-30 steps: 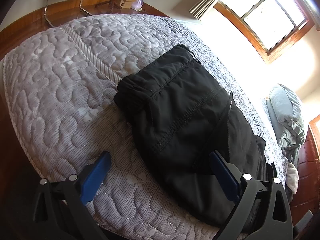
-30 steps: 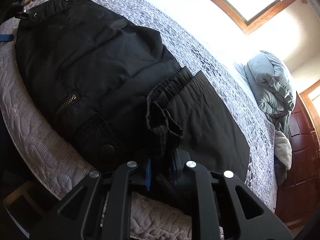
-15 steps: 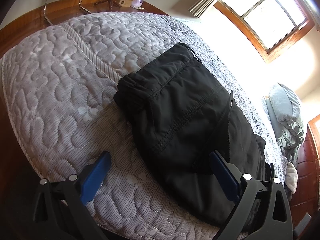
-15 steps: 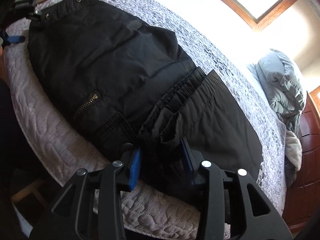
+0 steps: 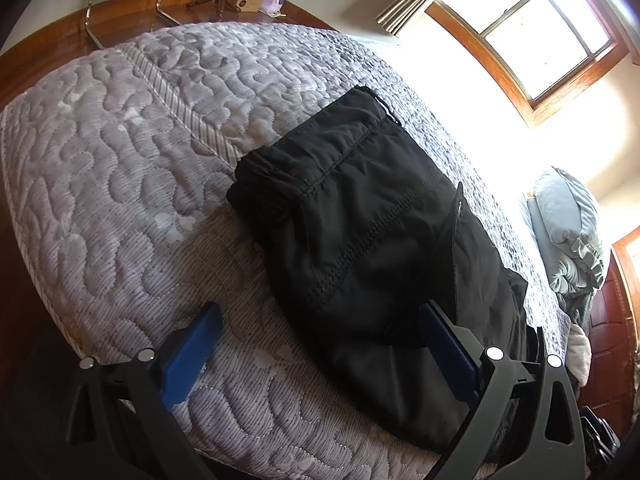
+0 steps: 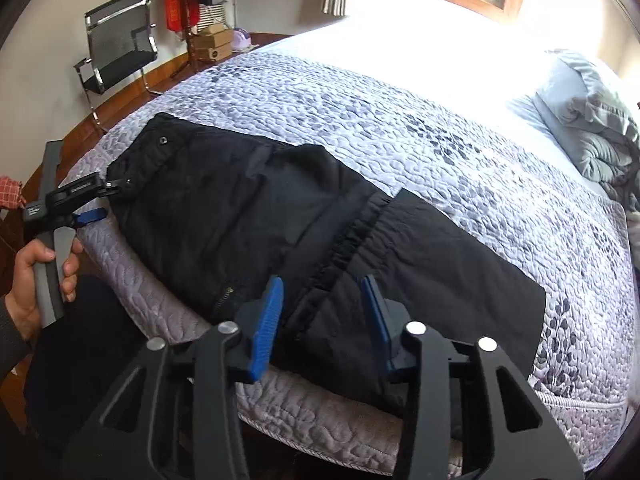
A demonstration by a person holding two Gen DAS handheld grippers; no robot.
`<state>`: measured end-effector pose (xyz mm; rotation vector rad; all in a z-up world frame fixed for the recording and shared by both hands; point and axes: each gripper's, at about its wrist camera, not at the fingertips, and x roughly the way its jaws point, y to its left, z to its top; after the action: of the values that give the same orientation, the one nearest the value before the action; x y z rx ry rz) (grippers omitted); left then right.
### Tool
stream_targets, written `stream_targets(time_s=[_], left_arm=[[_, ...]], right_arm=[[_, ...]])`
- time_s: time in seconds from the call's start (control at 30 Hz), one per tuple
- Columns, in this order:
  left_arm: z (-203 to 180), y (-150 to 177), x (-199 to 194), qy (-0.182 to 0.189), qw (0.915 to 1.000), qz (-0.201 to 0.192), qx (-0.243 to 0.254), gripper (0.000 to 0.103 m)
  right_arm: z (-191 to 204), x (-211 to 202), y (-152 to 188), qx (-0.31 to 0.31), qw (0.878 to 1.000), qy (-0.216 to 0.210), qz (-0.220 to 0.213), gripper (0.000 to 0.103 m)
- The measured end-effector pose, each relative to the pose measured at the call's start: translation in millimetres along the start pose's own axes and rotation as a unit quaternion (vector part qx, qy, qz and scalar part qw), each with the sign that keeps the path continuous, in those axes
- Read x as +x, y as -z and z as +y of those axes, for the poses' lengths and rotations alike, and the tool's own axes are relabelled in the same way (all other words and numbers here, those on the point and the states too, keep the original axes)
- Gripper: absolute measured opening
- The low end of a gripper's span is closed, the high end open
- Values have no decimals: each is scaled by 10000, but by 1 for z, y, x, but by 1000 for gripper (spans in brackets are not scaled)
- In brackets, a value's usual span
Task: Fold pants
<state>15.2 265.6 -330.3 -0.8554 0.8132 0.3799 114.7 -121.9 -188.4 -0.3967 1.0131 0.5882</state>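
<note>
Black pants [image 5: 360,236] lie folded lengthwise on a grey quilted bed [image 5: 120,168]. In the right wrist view the pants [image 6: 240,216] have the leg ends with elastic cuffs [image 6: 344,248] folded back over the upper part. My left gripper [image 5: 316,344] is open wide at the waist end, its right finger over the fabric edge, and shows in the right wrist view [image 6: 86,204]. My right gripper [image 6: 320,312] is open, its blue pads either side of the cuff fold, holding nothing.
A grey duvet [image 6: 592,128] is bundled at the head of the bed. A black chair [image 6: 116,52], cardboard boxes [image 6: 212,42] and a coat stand sit on the wooden floor beyond the bed. A bright window [image 5: 532,36] is behind.
My right gripper opened, let go of the cuff fold and pulled back and up. The folded leg now lies flat on the pants. My left gripper stayed open and barely moved.
</note>
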Motion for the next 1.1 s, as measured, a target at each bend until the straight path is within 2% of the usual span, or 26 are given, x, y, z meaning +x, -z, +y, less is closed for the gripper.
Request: stream_targets(time_s=[0.07, 0.17, 0.23, 0.3, 0.33, 0.4, 0.47, 0.57, 0.7, 0.87, 1.03, 1.1], left_arm=[[0, -1, 0, -3, 10000, 18, -8, 99], [4, -3, -1, 128, 9999, 34, -90, 99], [12, -6, -4, 351, 9989, 52, -294, 99], [22, -8, -6, 597, 9965, 58, -586, 99], [27, -9, -6, 726, 9943, 70, -774, 99], [35, -12, -6, 895, 9895, 101, -1128, 99], [40, -16, -5, 1023, 9851, 141, -1374, 99], [50, -17, -4, 1223, 9756, 136, -1816, 99], [60, -18, -1, 1351, 9659, 110, -2206, 99], [57, -32, 5, 1460, 9651, 75, -2171, 99], [66, -38, 16, 1539, 9580, 52, -2419, 99], [62, -41, 18, 1514, 9598, 30, -2363, 99]], right_arm=[[-6, 2, 0, 250, 9995, -161, 112, 28], [-6, 2, -26, 203, 9985, -456, 226, 32], [1, 5, -54, -2, 9955, -828, 464, 74], [7, 4, -91, -371, 9901, -1201, 632, 82], [12, 8, -110, -606, 9846, -1400, 849, 83], [30, 20, -147, -1114, 9714, -1725, 1193, 87], [54, 37, -181, -1649, 9501, -2071, 1650, 88], [98, 70, -229, -2302, 9222, -2253, 2139, 91], [154, 127, -273, -2695, 8891, -2624, 2609, 91], [217, 193, -302, -3097, 8540, -2960, 2954, 91], [266, 248, -305, -3499, 8158, -3142, 3367, 91], [279, 265, -301, -3643, 8031, -3137, 3519, 91]])
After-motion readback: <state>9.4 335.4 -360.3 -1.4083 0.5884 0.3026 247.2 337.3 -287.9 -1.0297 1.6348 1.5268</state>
